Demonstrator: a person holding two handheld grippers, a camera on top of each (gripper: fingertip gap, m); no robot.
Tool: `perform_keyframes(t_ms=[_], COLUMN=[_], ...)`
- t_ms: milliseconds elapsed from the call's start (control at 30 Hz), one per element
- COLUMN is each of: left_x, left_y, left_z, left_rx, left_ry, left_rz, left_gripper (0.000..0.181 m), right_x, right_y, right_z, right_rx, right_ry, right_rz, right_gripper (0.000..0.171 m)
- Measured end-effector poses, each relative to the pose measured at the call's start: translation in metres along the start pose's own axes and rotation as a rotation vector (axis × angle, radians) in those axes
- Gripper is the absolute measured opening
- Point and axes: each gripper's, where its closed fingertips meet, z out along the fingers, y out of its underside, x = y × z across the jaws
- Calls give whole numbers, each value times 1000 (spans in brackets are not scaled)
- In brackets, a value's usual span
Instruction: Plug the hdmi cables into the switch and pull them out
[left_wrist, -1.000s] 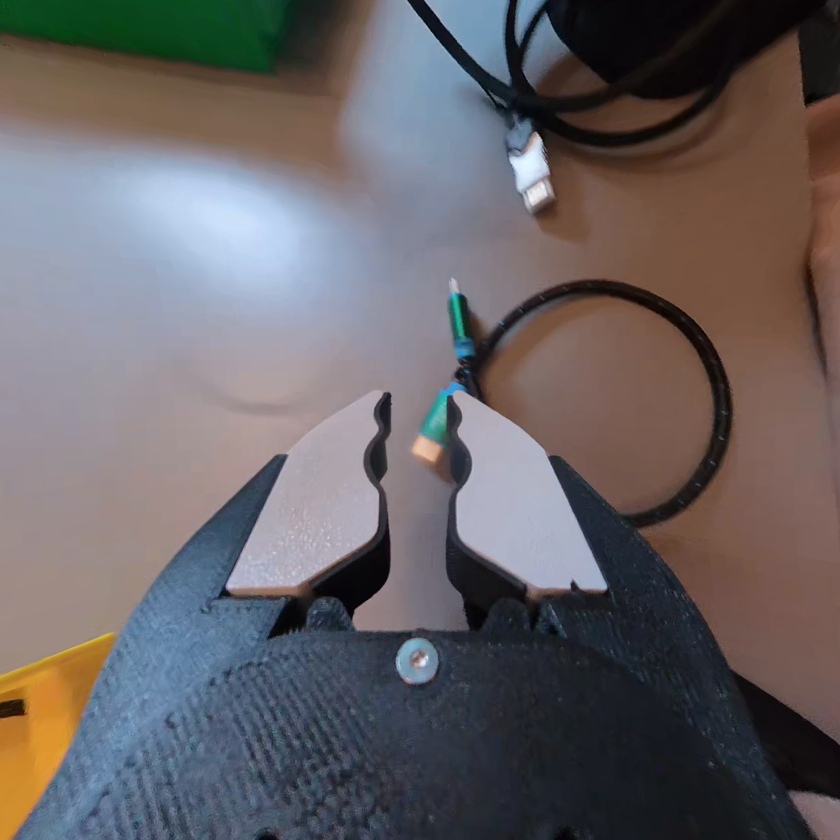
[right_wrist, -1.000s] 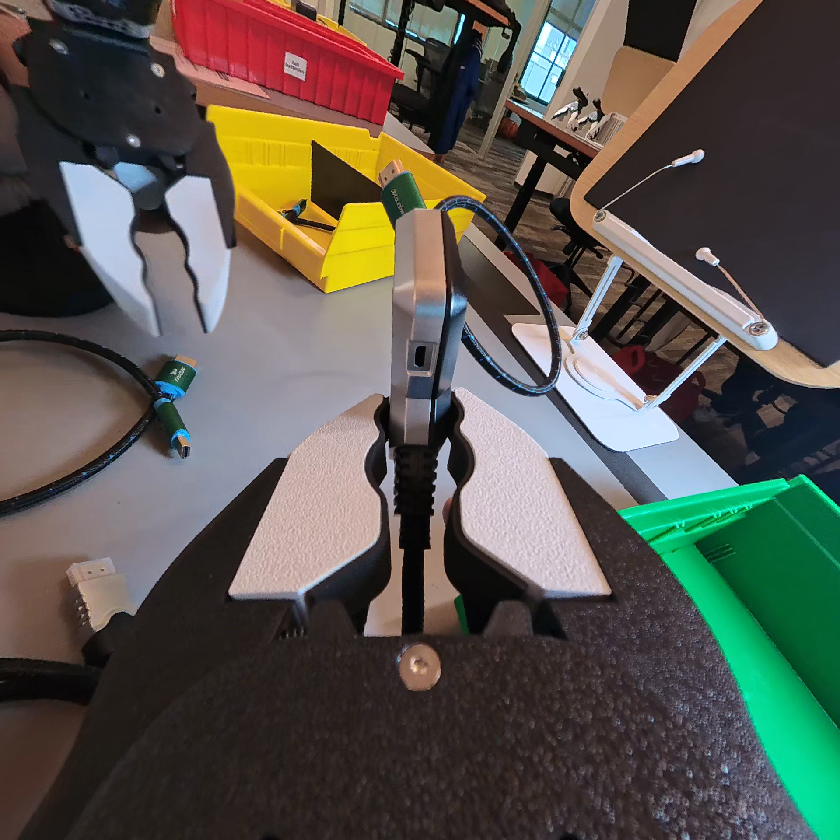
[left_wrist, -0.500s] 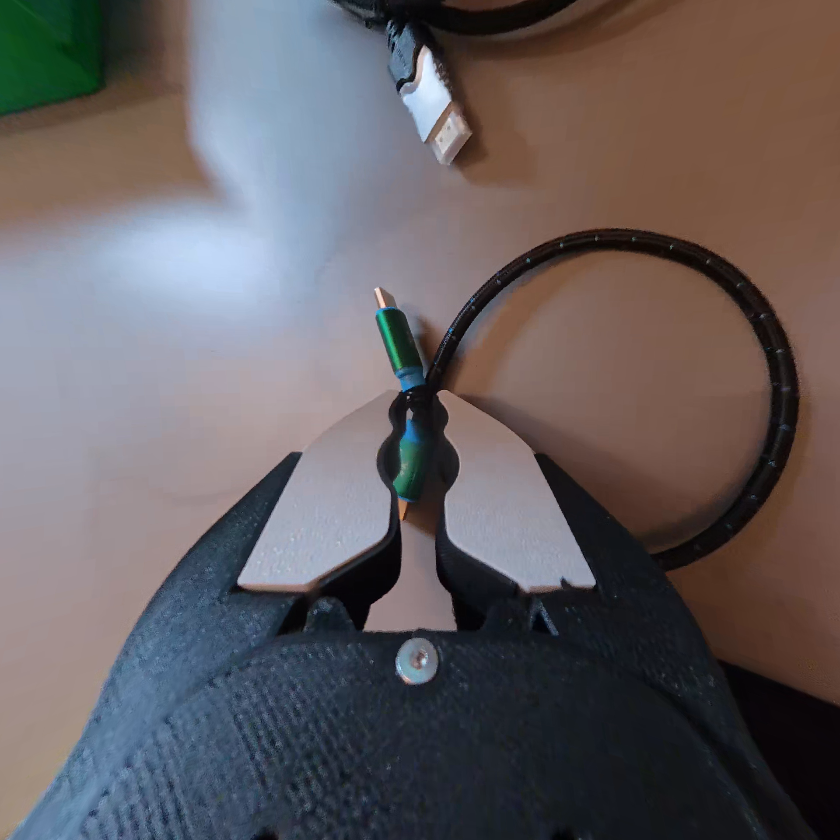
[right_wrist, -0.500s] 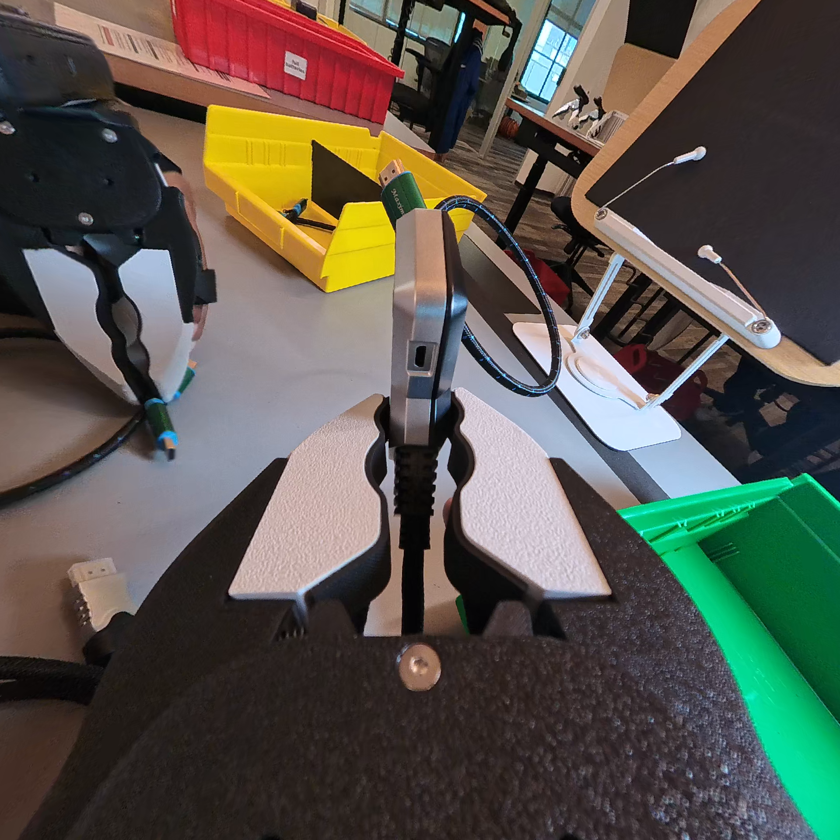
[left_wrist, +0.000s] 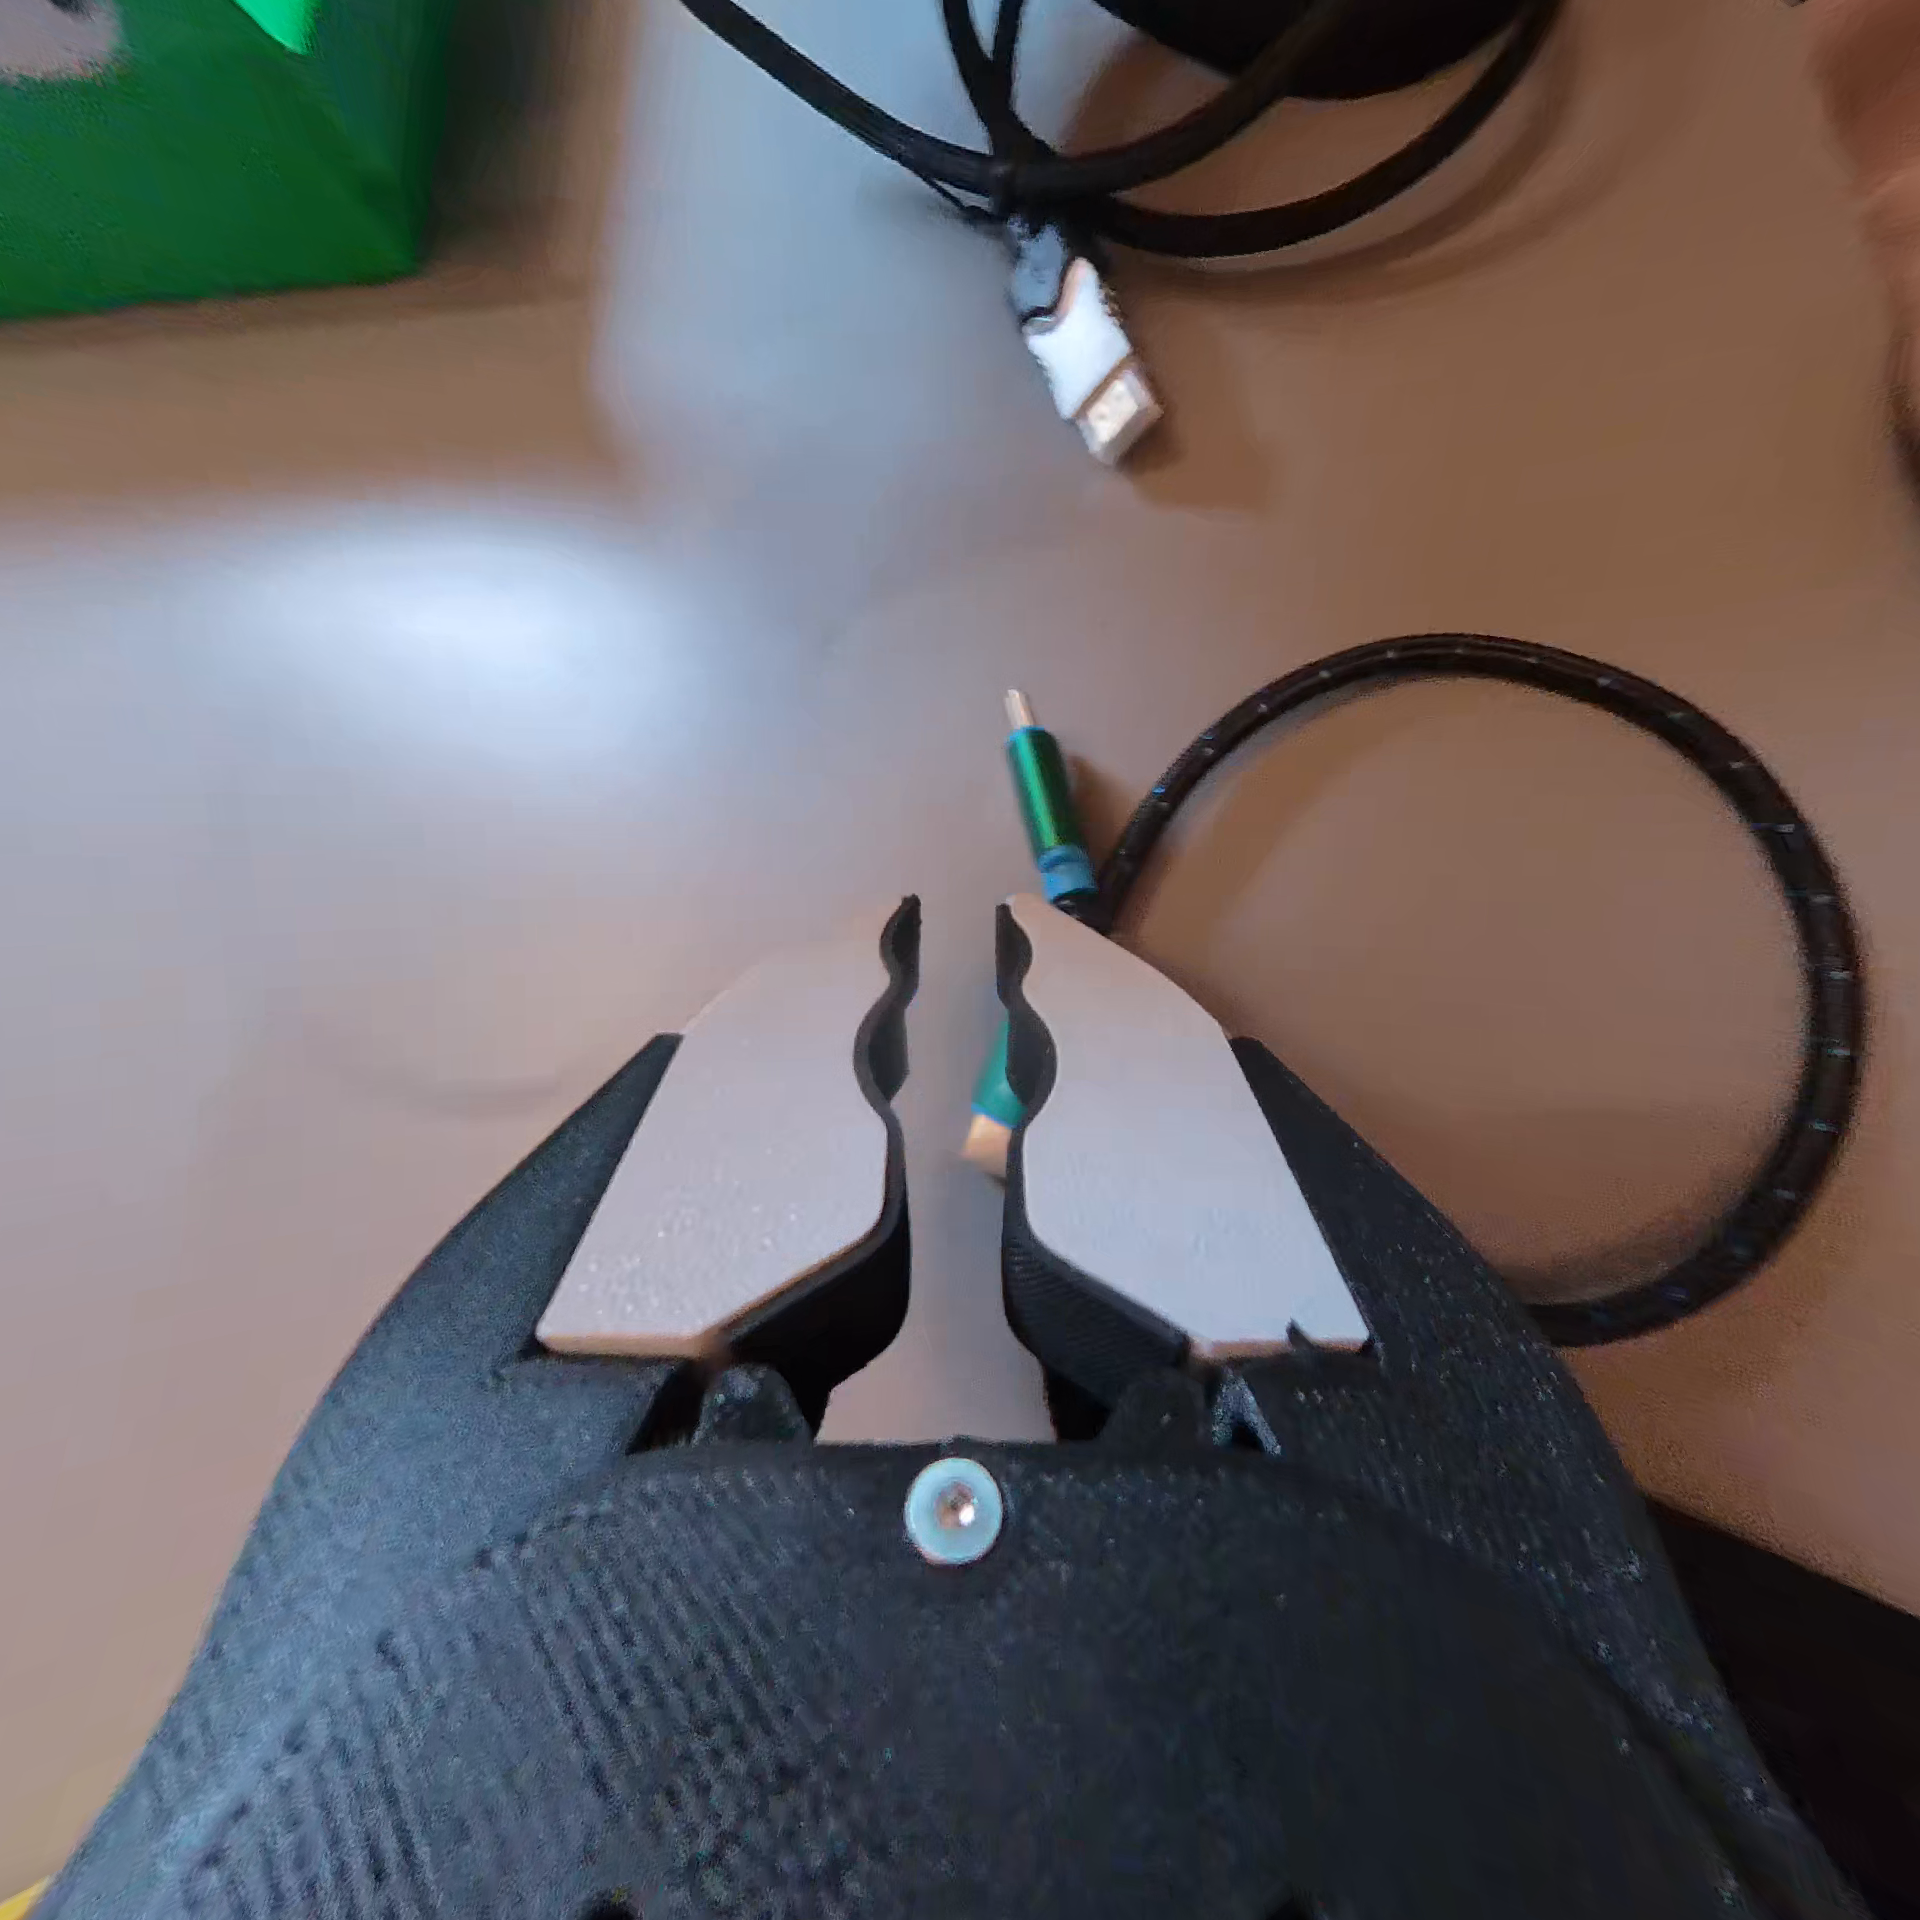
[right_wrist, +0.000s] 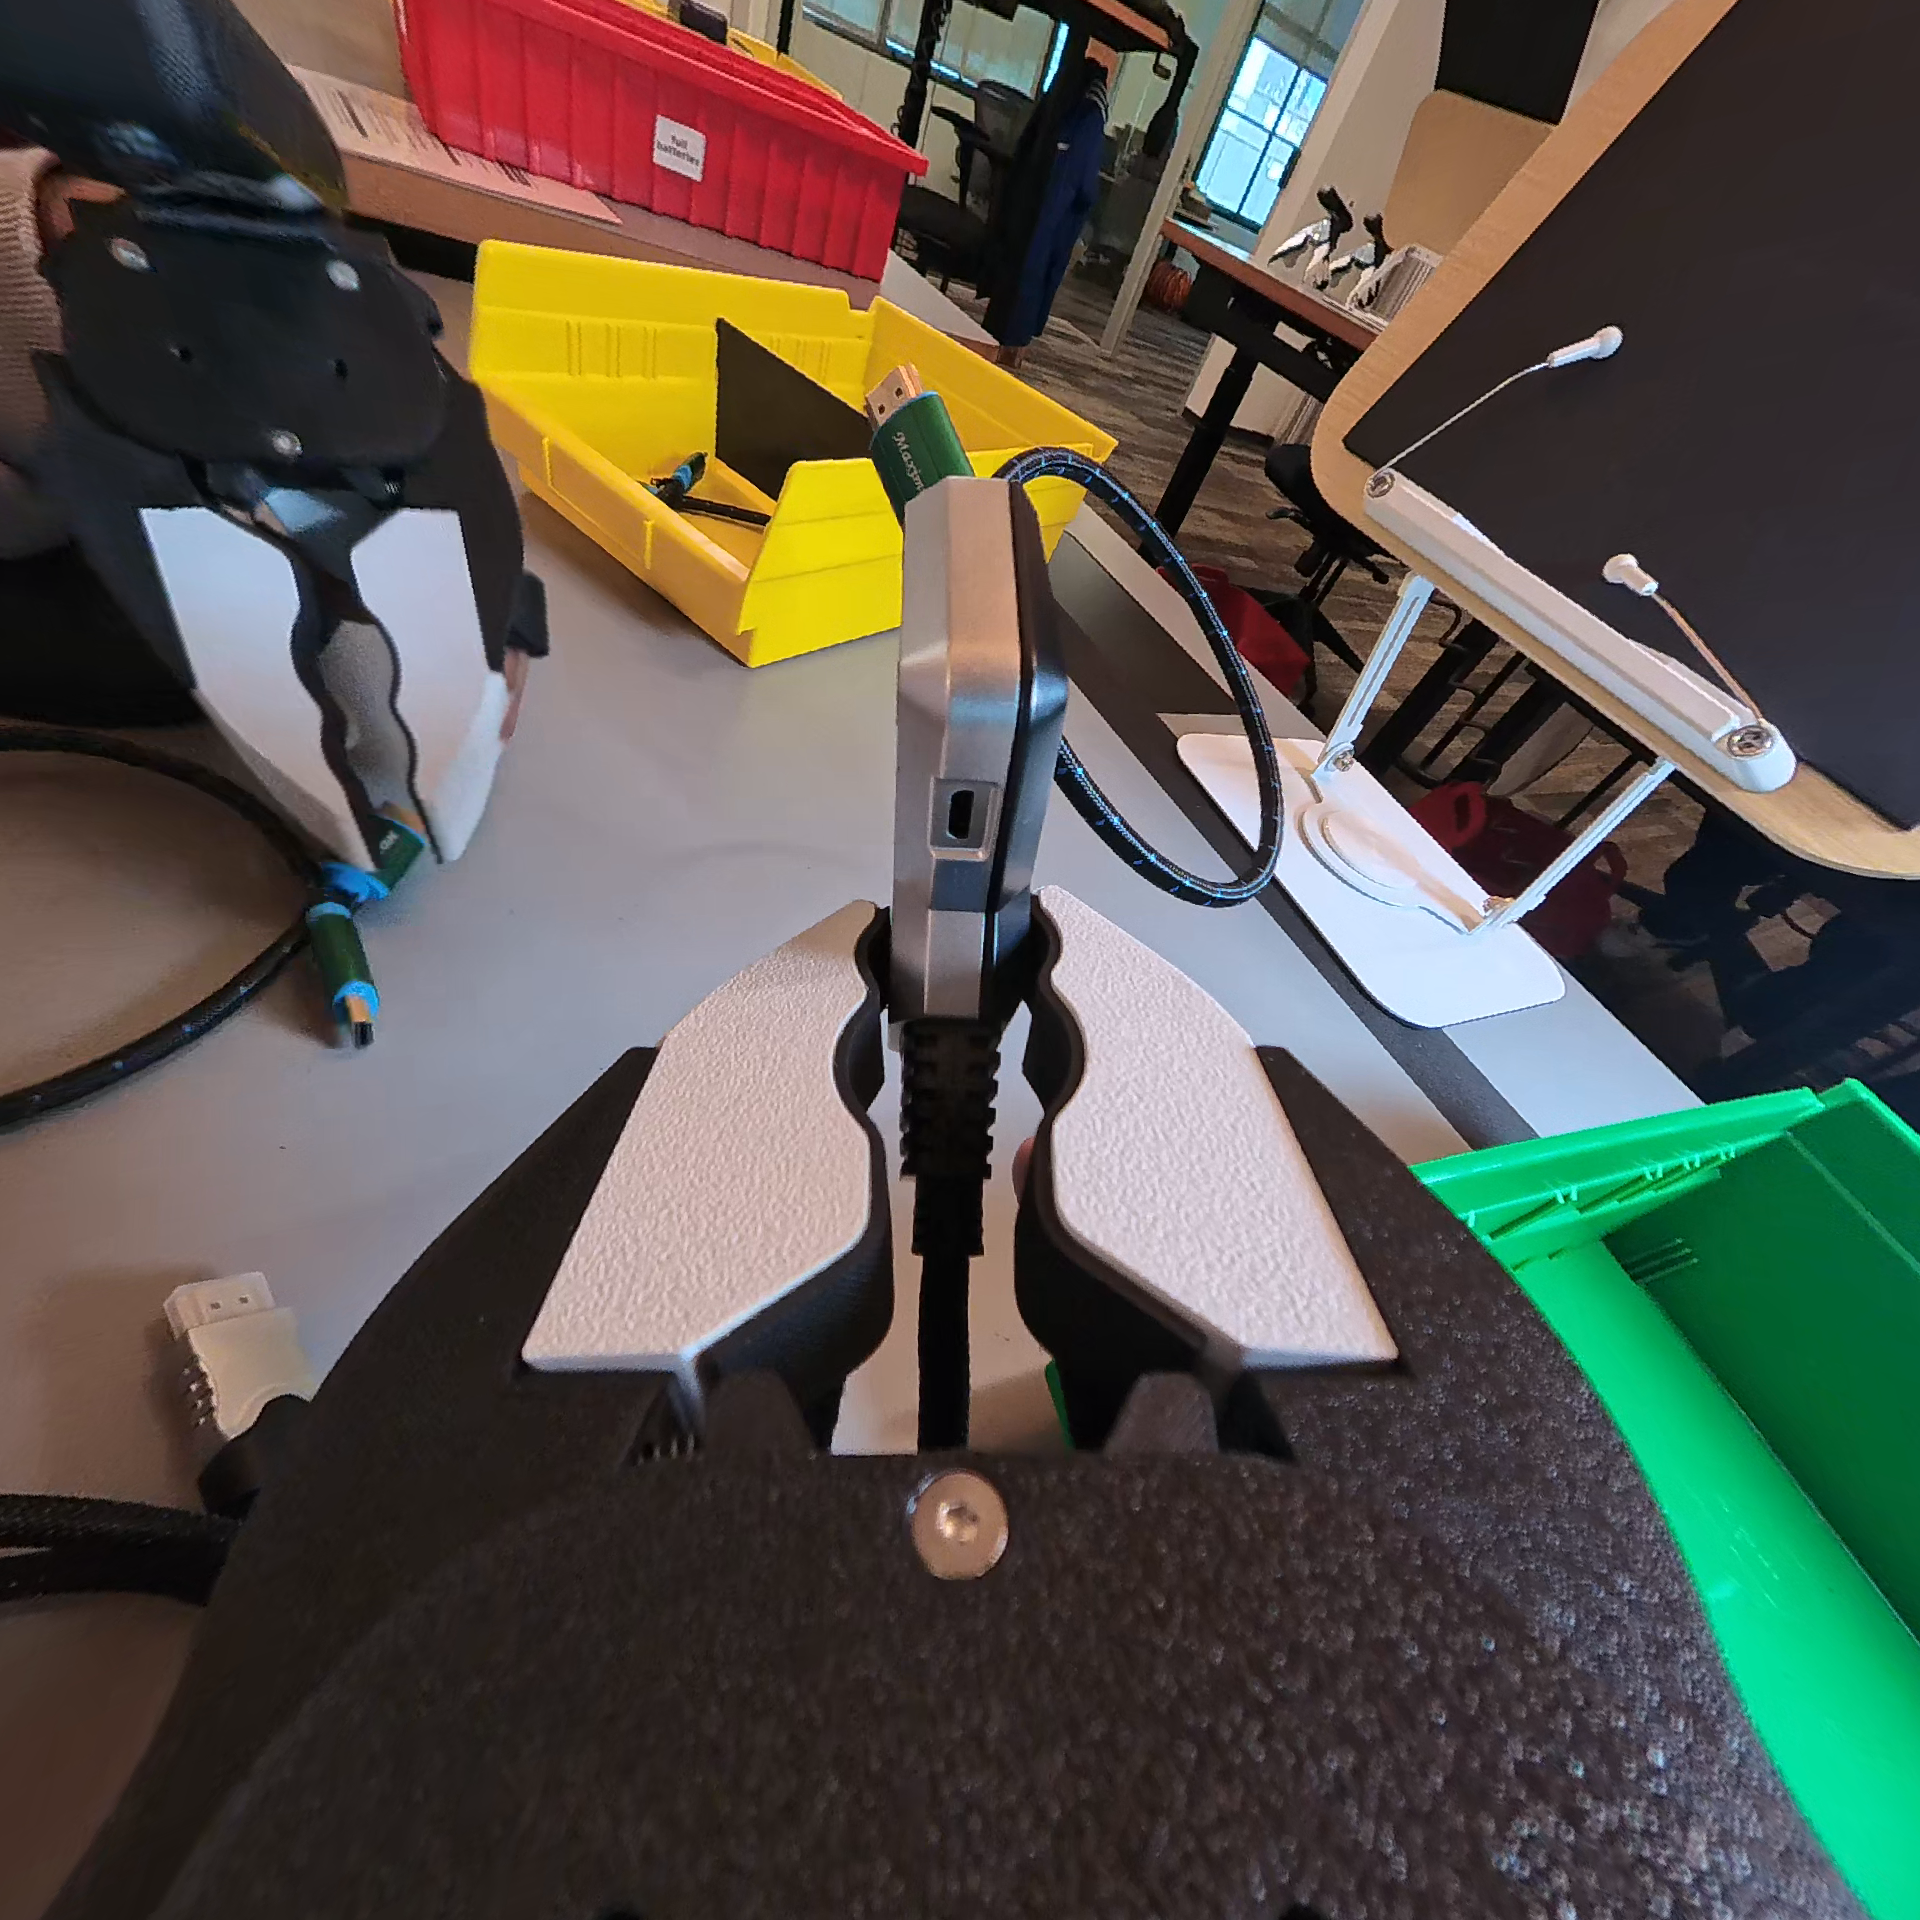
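My right gripper (right_wrist: 961, 914) is shut on the grey switch (right_wrist: 961, 665) and holds it upright above the table. A green plug (right_wrist: 914, 447) pokes up behind the switch with its metal tip free, and a braided cable (right_wrist: 1236, 727) loops at its right. My left gripper (left_wrist: 956, 914) points down at the table with its jaws a little apart. A short braided cable loop (left_wrist: 1808, 987) lies there with two green plugs. One plug (left_wrist: 1044, 800) lies just beyond the fingertips. The other plug (left_wrist: 987, 1101) is partly hidden under the right finger, not clamped. The left gripper (right_wrist: 400, 852) also shows in the right wrist view.
A white HDMI plug (left_wrist: 1091, 364) on a black cable bundle lies beyond the loop; it also shows in the right wrist view (right_wrist: 234, 1340). A green bin (right_wrist: 1714, 1299) is near right. A yellow bin (right_wrist: 623, 343) and a red bin (right_wrist: 582, 114) stand behind. A white stand (right_wrist: 1403, 914) sits at the table's right edge. One gripper's finger ends stand about 20 cm off the other's.
Half a second ago my left gripper was closed around the green cable's joined plugs. Now its jaws have parted and it has shifted left of the plugs. The right gripper has not moved.
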Motion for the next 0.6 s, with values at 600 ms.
perform_keyframes(t_ms=[600], left_x=[156], left_y=[22], left_z=[-24], left_rx=[-203], left_ry=[281], left_rz=[228], left_gripper=[32], right_x=[8], right_y=[3], right_z=[-2], right_rx=[-3], right_ry=[21], right_rz=[29], right_gripper=[23])
